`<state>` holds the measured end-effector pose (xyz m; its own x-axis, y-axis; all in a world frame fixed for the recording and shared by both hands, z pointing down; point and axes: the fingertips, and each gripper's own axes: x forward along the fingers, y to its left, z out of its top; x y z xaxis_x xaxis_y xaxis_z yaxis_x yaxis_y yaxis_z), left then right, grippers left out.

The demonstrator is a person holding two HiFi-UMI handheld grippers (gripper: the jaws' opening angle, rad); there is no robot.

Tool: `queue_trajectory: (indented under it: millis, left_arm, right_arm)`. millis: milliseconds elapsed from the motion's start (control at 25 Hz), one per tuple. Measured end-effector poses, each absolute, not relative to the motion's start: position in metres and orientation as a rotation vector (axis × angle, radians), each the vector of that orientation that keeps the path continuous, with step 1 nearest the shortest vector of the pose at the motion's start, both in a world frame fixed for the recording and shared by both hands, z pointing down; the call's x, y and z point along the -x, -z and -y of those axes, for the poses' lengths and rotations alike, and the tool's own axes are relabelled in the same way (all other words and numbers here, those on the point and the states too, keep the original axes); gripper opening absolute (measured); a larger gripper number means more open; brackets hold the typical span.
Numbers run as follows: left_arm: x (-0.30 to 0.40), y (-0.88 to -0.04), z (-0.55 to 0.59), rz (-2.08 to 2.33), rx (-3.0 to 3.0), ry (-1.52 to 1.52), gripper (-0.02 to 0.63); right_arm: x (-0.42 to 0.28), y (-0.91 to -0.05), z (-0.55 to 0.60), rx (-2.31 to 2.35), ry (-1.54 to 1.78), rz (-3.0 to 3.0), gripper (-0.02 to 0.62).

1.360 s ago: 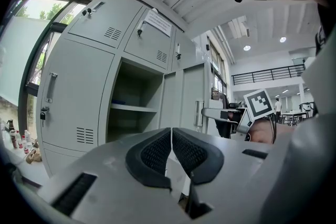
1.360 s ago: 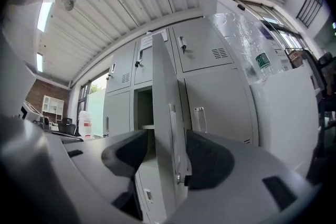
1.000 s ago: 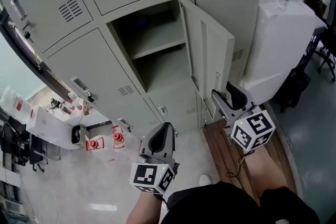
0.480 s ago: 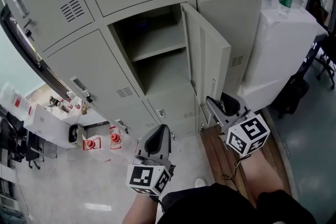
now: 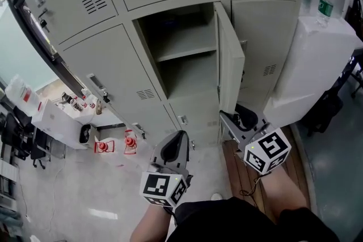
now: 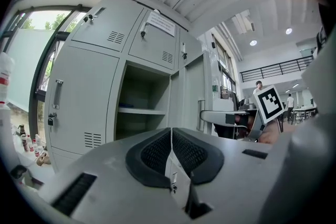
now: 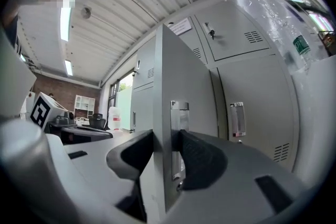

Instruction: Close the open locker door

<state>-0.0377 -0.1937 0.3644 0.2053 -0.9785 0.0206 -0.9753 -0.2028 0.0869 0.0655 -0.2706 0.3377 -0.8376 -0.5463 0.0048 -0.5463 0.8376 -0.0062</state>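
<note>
Jaws of the right gripper (image 7: 167,150), just eased a touch wider, straddle the door (image 7: 184,76) edge at its latch plate (image 7: 179,134), with a pad on each face. The door stands well open from the locker (image 5: 181,59). I'd hold that pinch steady and swing leftward along the hinge arc rather than shove straight. The left gripper (image 6: 171,147) is clenched and empty.

Locker door (image 5: 229,65): smooth sheet metal, matt pale paint. Handle plate (image 7: 179,113) on the locker door: bright polished metal. Floor (image 5: 85,190) left of it: glossy. Planks (image 5: 235,162) below it: wood
</note>
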Motion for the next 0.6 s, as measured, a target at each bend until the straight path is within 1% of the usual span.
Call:
queue_trajectory:
  millis: [240,600]
  left_arm:
    - [0.058,-0.367,0.186,1.997,-2.303,0.048,0.023]
    - [0.095,-0.379,0.184,2.036,-2.236,0.050,0.021]
  right_arm:
    - [-0.028,-0.337,0.263,-0.747,0.000,3.041,0.193]
    - [0.024,-0.339,0.266,-0.714,0.020,3.032,0.189]
